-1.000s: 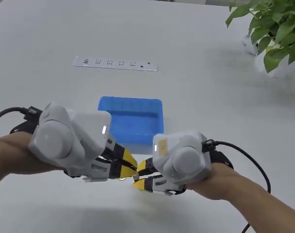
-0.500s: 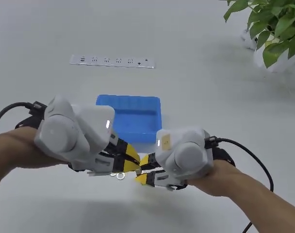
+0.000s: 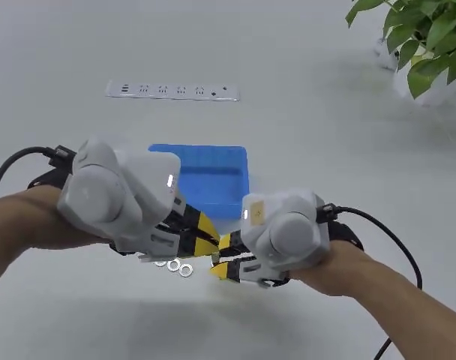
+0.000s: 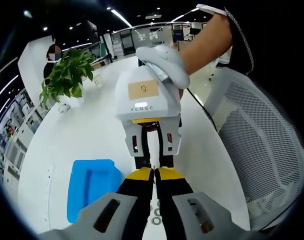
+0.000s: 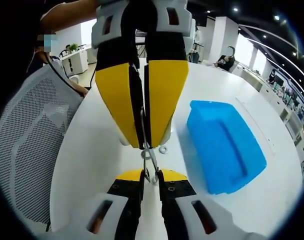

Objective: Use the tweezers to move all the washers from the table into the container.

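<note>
My two grippers meet tip to tip just in front of the blue container [image 3: 210,180]. The left gripper [image 3: 210,241] has its yellow jaws shut on the thin metal tweezers [image 5: 150,162]. The right gripper [image 3: 223,266] is shut on the tweezers' other end. In the right gripper view the left gripper [image 5: 144,144] hangs over my right gripper [image 5: 151,176], with one washer [image 5: 163,149] on the table beside them. A few washers [image 3: 179,267] lie on the white table under the left gripper. In the left gripper view my left gripper [image 4: 154,173] faces the right gripper [image 4: 153,163].
A white power strip [image 3: 172,91] lies beyond the container. A potted plant [image 3: 419,41] stands at the far right corner. A mesh chair [image 4: 262,150] sits off the table's near edge. The white table [image 3: 325,127] is bare to the right of the container.
The left gripper has lifted slightly up and away from the table, uncovering more washers beneath it. Both grippers stay tip to tip; the head camera has tilted a little.
</note>
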Motion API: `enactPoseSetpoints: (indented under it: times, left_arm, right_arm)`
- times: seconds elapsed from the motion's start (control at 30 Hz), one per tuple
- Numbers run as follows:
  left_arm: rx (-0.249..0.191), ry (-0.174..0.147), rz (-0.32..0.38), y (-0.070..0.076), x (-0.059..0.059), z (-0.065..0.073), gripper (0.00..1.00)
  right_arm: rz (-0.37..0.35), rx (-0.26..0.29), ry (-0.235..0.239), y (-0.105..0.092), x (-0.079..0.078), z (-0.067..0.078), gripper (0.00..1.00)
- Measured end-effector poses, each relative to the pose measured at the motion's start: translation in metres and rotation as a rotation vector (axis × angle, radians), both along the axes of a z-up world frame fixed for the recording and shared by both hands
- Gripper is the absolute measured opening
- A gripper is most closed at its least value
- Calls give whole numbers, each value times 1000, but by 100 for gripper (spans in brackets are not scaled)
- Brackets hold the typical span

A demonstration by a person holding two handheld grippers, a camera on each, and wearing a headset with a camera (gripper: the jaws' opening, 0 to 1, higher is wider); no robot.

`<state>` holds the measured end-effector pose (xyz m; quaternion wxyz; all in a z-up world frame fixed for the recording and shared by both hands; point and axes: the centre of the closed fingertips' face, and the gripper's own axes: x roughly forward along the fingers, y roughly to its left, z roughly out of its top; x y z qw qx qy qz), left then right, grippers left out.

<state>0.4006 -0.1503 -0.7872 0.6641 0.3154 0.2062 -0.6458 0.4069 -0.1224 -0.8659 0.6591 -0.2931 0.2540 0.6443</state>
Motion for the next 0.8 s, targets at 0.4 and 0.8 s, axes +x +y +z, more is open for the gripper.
enactPoseSetpoints:
  times: [0.4,0.8]
  left_arm:
    - [0,5,11,2,5,-2,6]
    - [-33,35,5,-2,9,-1,6]
  right_arm:
    - [0,0,7,1,1,-3,14]
    - [-17,-1,6,-2,3,0,15]
